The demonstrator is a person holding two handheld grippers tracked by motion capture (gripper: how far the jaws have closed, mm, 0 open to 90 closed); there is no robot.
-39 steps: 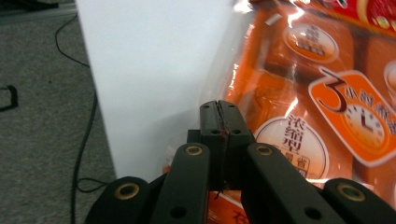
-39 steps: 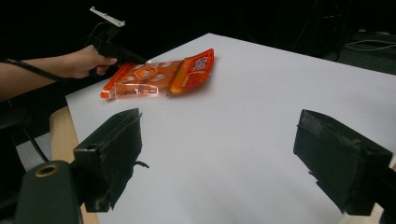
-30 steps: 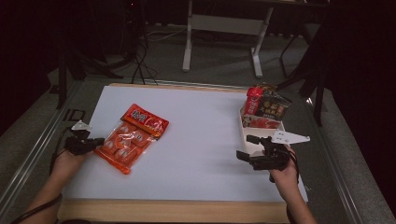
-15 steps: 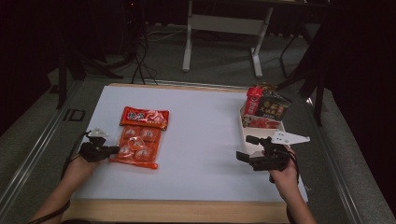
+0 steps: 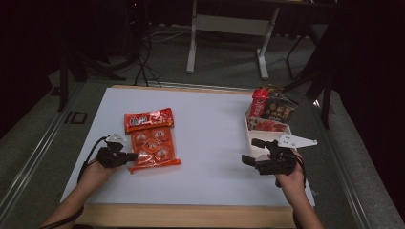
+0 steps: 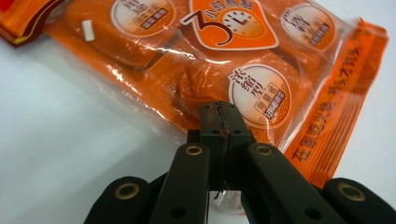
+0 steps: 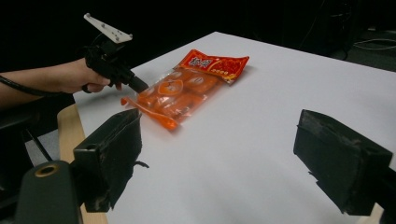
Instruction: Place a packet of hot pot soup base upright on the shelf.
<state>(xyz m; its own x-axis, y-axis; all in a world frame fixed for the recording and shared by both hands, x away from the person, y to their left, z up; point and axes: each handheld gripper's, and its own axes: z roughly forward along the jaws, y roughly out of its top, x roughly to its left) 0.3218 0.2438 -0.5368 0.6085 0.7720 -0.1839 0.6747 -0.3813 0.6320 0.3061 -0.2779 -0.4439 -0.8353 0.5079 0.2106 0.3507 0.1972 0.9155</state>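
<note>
An orange packet of round sealed portions, with a red header at its far end, lies flat on the white table, left of middle. My left gripper is level at the packet's near left edge, its jaws shut on the clear plastic border. Up close, the left gripper pinches that border of the packet. My right gripper hovers open near the table's right front, pointing left, nothing between its fingers. From there the right gripper frames the packet and the left gripper.
A white tray at the right edge holds several upright red and dark snack packets. The table's wooden front edge runs along the bottom. Desk legs and cables stand on the floor behind.
My left gripper has moved right, dragging the packet with it; the packet has swung from slanted to nearly square with the table. The right gripper has stayed put.
</note>
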